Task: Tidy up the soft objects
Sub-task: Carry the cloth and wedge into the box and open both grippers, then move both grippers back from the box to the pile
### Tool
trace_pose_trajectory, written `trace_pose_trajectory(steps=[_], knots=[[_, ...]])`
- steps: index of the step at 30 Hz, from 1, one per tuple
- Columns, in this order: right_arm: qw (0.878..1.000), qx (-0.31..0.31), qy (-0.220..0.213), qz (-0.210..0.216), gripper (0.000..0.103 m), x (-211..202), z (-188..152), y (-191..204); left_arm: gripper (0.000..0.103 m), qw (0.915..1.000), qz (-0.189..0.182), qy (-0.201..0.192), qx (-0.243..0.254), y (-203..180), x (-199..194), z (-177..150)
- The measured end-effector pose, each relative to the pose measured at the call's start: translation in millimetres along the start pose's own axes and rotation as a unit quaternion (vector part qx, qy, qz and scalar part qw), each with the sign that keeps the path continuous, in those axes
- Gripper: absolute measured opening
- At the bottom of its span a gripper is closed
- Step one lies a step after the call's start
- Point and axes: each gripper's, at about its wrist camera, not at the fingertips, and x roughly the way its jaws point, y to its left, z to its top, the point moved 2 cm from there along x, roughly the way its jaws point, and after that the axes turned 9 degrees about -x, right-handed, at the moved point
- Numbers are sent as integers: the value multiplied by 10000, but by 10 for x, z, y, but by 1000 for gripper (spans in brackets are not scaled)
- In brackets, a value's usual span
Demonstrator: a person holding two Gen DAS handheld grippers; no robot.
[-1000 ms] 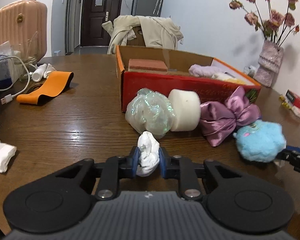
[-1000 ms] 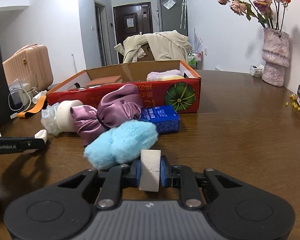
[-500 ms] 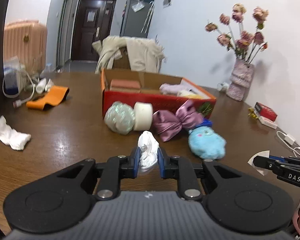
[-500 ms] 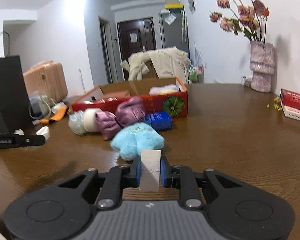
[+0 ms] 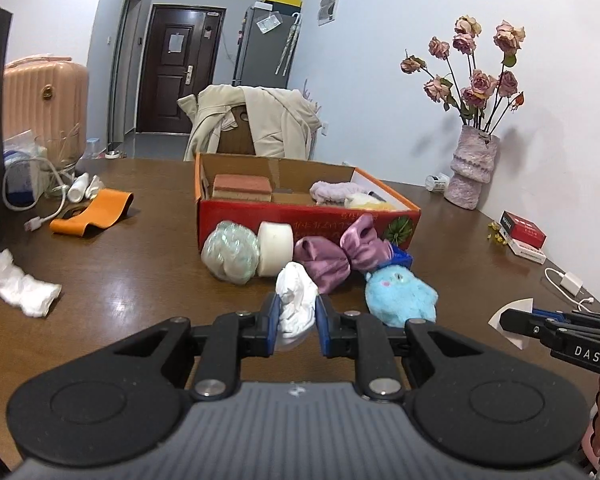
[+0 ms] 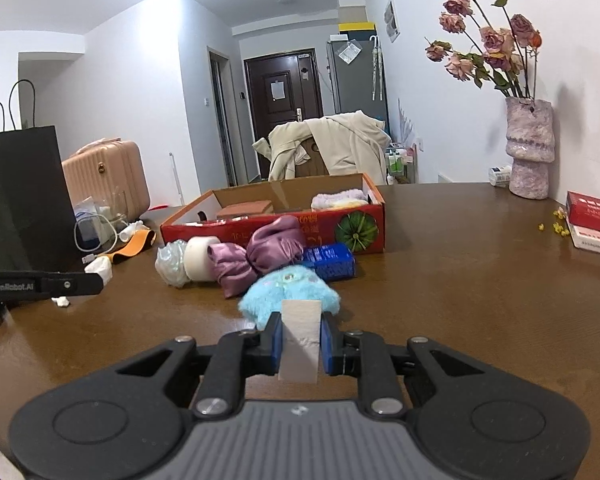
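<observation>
We hold the left gripper (image 5: 297, 320) above the brown worktop (image 5: 132, 280), its jaws clamped on a crumpled white cloth (image 5: 296, 300) that bulges up between the blue pads. Our right gripper (image 6: 300, 346) has its jaws clamped on a flat white pad (image 6: 300, 340), standing upright between them. Both point towards the red cardboard box (image 5: 300, 220) in the middle of the worktop, which holds a brown sponge block (image 5: 242, 187) at its left end and a lilac cloth (image 5: 336, 191) with something pale yellow at its right. Just in front of the box lie a shiny clear ball (image 5: 230, 256), a white foam roll (image 5: 275, 248) touching it, a purple satin bow (image 5: 340, 256), a blue packet (image 6: 330, 260) and a blue plush toy (image 5: 400, 296) nearest us. Another white cloth (image 5: 20, 288) lies well apart on the left.
</observation>
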Motion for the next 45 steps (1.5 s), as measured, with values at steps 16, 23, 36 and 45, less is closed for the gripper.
trace_pose_trajectory(steps=[16, 23, 36, 45], knots=[[9960, -454, -180, 749, 19, 1592, 1470, -341, 20, 9994, -84, 132, 310, 303, 1443, 1313], [9941, -233, 443, 966, 19, 2972, 1978, -375, 22, 9966, 420, 664, 258, 634, 2484, 1536], [9963, -330, 707, 349, 51, 3820, 2018, -256, 47, 9984, 390, 301, 271, 783, 2433, 1660], [9976, -667, 4, 201, 65, 2659, 2367, -345, 55, 9980, 251, -299, 492, 445, 1523, 1830]])
